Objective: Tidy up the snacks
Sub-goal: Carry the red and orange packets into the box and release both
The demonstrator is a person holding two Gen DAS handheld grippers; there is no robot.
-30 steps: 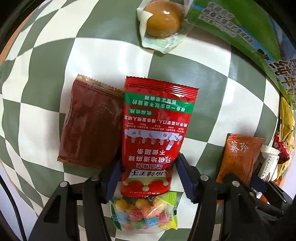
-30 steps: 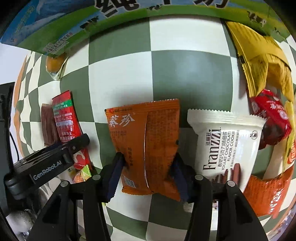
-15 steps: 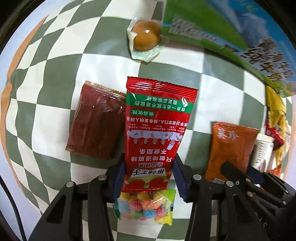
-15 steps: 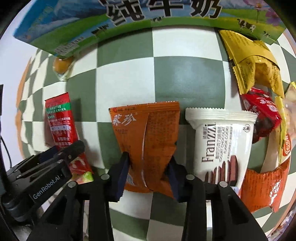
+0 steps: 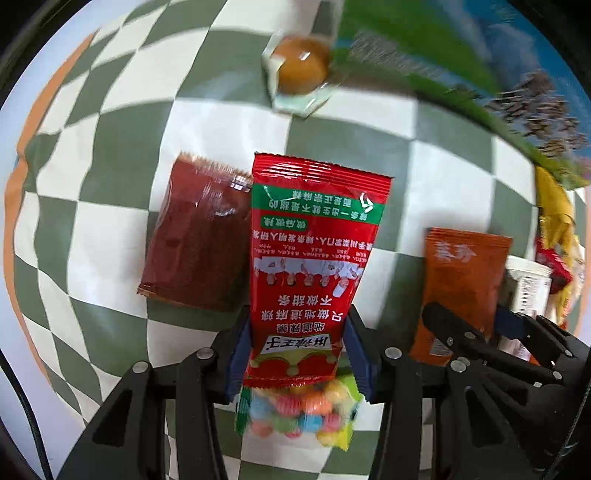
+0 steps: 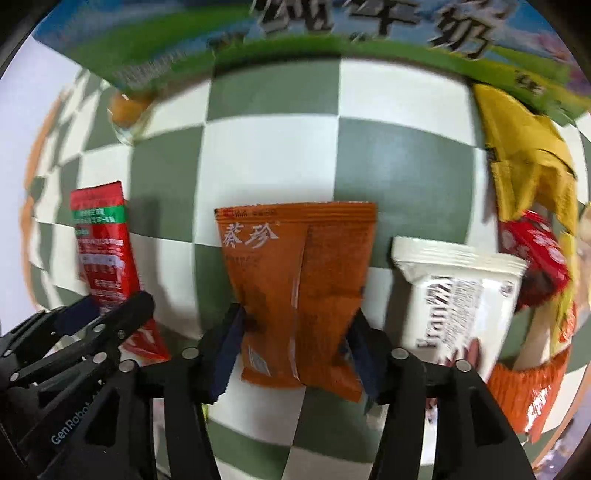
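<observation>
My left gripper is shut on the lower end of a red snack packet and holds it above the checked cloth. My right gripper is shut on an orange snack packet, also lifted. In the left wrist view the orange packet and the right gripper show at the right. In the right wrist view the red packet and the left gripper show at the left.
A dark red packet, a bag of coloured candies and a wrapped brown egg lie on the green-and-white checked cloth. A white Franzzi packet, yellow and red wrappers and a milk carton lie right and behind.
Both grippers have risen and drawn back with their packets; the cloth and the lying snacks look smaller and farther. Both jaws have closed a little tighter on the packets.
</observation>
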